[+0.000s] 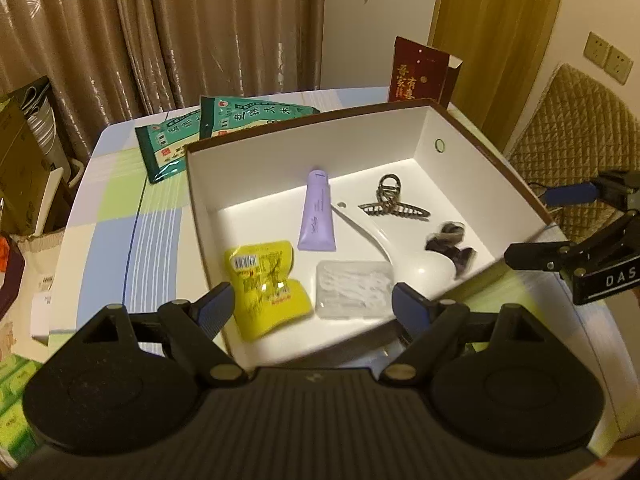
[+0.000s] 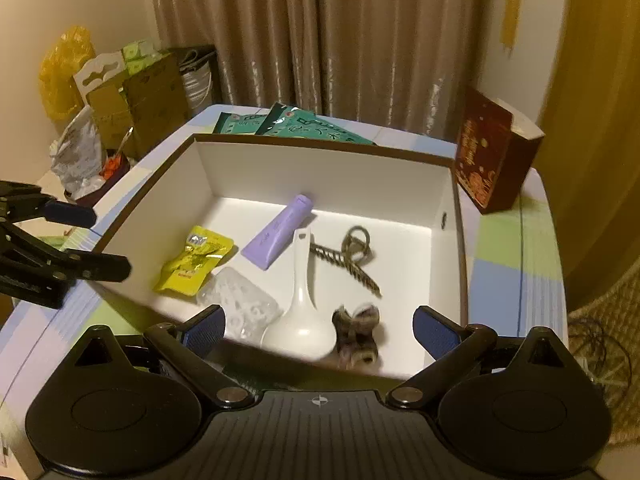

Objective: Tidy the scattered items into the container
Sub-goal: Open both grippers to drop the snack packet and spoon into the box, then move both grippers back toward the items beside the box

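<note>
Six small items already lie inside the white box (image 1: 436,184) at the table's (image 1: 120,208) middle, both the left gripper (image 1: 312,306) and right gripper (image 2: 320,326) spread and empty; the box looks light, stiff card, best taken by opposite walls.

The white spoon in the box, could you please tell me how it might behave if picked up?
The white spoon looks rigid and glossy, so probably slippery. Its broad bowl likely outweighs the thin handle, so it may tip bowl-down.
</note>
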A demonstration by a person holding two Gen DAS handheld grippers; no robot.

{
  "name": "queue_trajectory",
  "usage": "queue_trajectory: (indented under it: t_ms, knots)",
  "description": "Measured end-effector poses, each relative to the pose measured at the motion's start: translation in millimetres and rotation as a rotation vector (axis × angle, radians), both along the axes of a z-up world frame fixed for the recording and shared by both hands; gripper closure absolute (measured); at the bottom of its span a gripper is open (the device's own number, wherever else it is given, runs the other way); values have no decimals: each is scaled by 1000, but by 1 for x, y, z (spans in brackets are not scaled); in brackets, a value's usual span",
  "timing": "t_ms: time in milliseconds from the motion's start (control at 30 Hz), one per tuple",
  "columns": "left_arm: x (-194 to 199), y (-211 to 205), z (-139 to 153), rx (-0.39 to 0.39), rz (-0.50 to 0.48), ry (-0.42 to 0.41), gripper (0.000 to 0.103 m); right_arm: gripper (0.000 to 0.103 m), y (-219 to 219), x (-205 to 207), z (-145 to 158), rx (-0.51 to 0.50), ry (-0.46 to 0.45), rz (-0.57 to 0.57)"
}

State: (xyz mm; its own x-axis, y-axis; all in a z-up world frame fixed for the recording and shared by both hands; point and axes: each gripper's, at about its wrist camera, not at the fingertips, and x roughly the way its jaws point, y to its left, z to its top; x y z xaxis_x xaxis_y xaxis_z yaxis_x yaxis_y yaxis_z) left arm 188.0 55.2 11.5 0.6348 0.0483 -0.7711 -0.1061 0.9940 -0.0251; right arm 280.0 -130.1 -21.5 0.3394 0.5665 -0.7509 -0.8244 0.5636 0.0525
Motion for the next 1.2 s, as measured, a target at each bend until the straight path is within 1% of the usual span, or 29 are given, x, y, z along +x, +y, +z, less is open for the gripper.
queue_trajectory:
  t_ms: [133, 267, 400, 433, 533, 667, 833, 1000, 1200]
  knots:
    - [-28, -5, 2, -9, -10, -7, 20, 5, -18, -18, -2, 10, 6, -34]
    - [-52, -14, -5, -17, -34, 6, 21, 5, -34, -36, -10, 1, 16, -66]
    - [-70, -21, -22, -29, -54, 36, 23, 5, -47, -52, -21, -24, 29, -92]
    - [-73, -22, -28, -40, -52, 51, 26, 5, -50, -56, -24, -26, 35, -99]
    - [-79, -24, -44, -78, -45, 88, 27, 5, -61, -65, -33, -30, 69, -124]
    - [-83, -28, -62, -106, -47, 128, 30, 5, -72, -72, -48, -43, 132, -162]
    - [-84, -31, -78, -112, -51, 166, 31, 5, -78, -80, -62, -69, 174, -183]
    - [-79, -30, -88, -127, -42, 186, 31, 5, -79, -80, -70, -84, 196, -192]
    - [-73, -31, -98, -129, -43, 209, 31, 5, -85, -75, -77, -91, 213, -232]
